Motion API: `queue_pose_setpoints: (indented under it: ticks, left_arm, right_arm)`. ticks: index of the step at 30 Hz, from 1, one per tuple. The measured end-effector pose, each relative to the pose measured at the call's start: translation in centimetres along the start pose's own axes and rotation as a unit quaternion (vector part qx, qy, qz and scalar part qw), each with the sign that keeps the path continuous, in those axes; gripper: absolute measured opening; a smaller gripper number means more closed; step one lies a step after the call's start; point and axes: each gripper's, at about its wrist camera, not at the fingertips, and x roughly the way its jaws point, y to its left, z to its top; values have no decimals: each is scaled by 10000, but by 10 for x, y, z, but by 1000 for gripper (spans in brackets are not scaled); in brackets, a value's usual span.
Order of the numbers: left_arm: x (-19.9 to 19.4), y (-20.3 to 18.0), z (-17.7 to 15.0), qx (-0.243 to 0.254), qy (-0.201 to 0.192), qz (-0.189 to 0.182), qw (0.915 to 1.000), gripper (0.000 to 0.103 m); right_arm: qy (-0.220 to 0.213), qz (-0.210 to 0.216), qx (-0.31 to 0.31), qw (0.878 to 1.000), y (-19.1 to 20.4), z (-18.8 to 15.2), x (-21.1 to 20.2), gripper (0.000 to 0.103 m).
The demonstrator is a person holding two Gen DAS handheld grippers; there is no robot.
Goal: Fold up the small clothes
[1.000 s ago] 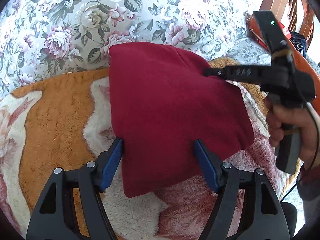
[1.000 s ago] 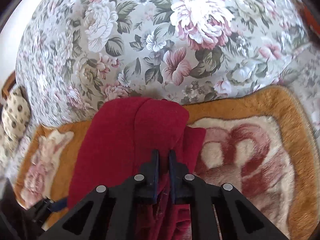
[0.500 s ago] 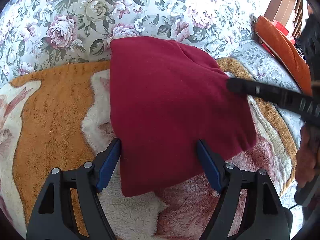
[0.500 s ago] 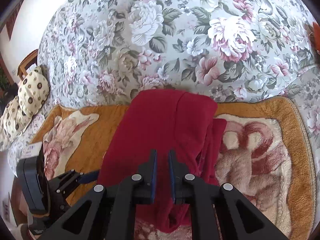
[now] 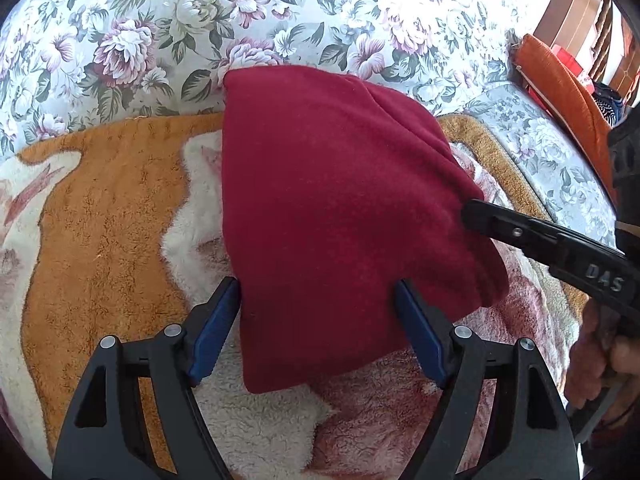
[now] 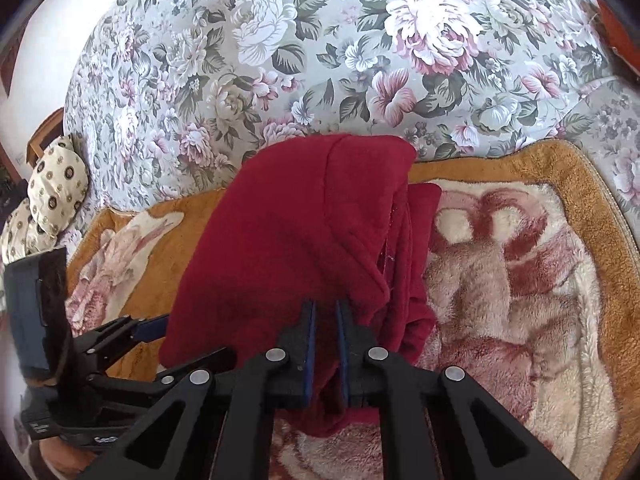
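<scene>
A dark red fleece garment [image 5: 340,200] lies folded on a plush orange and cream blanket [image 5: 104,208], its far end against a floral cushion. My left gripper [image 5: 318,286] stands open, and its blue pads [image 5: 212,332] straddle the garment's near end; the left pad is right at the cloth's edge. In the right wrist view my right gripper [image 6: 324,306] is shut on a bunched fold of the garment [image 6: 300,240] at its right side. The same gripper's black finger [image 5: 520,236] reaches in from the right in the left wrist view, its tip at the cloth's edge.
The floral cushion [image 6: 320,60] rises behind the blanket [image 6: 520,280]. An orange cushion [image 5: 560,80] and wooden furniture stand at the far right. A spotted pillow [image 6: 52,188] lies far left. A person's hand [image 5: 600,360] holds the right gripper's handle.
The right gripper has drawn back to the right, still shut on the garment's fold, so more of the blanket and the left gripper show in its view. The left gripper has stayed put.
</scene>
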Motion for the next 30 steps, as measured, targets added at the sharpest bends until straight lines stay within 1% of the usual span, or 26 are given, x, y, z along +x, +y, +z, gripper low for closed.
queue_pose_setpoints:
  ticks: [3,7,9,11,13,16,18,20,22,23,24,25,27,28,29,30]
  left_arm:
    - [-10,0,2,8,-109,-23,9999,80]
    - [-26,3,4,-81,-371,-229,9990,80]
    - [-33,8,6,-198,-545,-321,9978,80]
    - [-34,14,8,-340,-619,-388,9967,80]
    - [-28,21,10,-536,-533,-458,9961,80]
    - [-15,27,11,-749,-317,-503,9954,80]
    - [-6,29,10,-803,-168,-553,9951,80]
    - [-2,30,10,-881,-98,-638,9940,80]
    - [-4,31,12,-979,-119,-859,9914,80]
    - [-5,32,13,-1020,-158,-931,9903,80]
    - [-7,33,14,-1064,-207,-995,9891,82]
    - [-8,35,15,-1113,-256,-1078,9876,84]
    - [-6,41,19,-1244,-270,-1236,9841,86]
    - [-4,46,21,-1335,-268,-1312,9820,86]
    - [-2,50,23,-1433,-274,-1371,9797,86]
    - [0,55,23,-1556,-275,-1429,9770,87]
  right_arm:
    - [-241,-97,-42,9997,6,2,-16,8]
    - [-548,-262,104,9981,4,6,-26,9]
    - [-515,-466,162,9975,0,7,-21,9]
    - [-427,-524,220,9975,-4,5,-12,9]
    - [-264,-546,242,9979,-9,0,0,9]
    - [93,-508,192,9985,-14,-15,21,9]
    - [-33,-375,292,9989,-18,-18,18,9]
    - [-181,-134,552,9982,-25,-16,9,10]
    - [-491,-24,845,9952,-34,-15,-3,24]
    - [-622,-52,940,9936,-37,-14,-7,43]
    - [-774,-45,1040,9916,-40,-11,-10,52]
    - [-855,40,1143,9898,-44,-10,-11,53]
    - [-834,322,1339,9870,-51,-6,-5,55]
    - [-809,477,1428,9853,-55,-4,0,57]
    - [-756,563,1494,9843,-57,-1,6,62]
    - [-653,592,1600,9832,-62,1,14,63]
